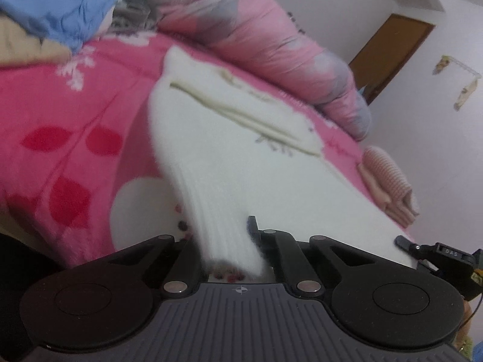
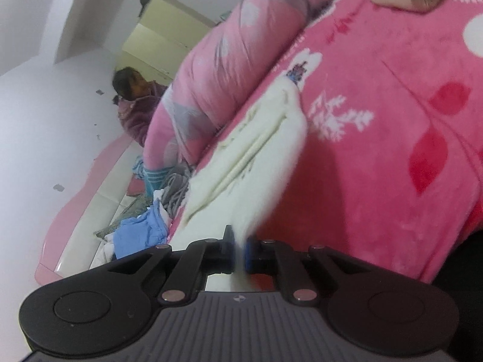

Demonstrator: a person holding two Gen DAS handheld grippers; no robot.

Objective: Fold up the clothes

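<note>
Both tongs, left [image 1: 225, 241] & right [image 2: 240, 252], clamp white garment [image 1: 241, 163]; only right cam shows seated person [image 2: 135, 102].

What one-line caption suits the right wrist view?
Right gripper pinches a white garment's edge over a pink floral blanket.

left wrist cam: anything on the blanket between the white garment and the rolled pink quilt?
Nothing: only a bare strip of pink blanket separates the white garment from the rolled quilt.
</note>
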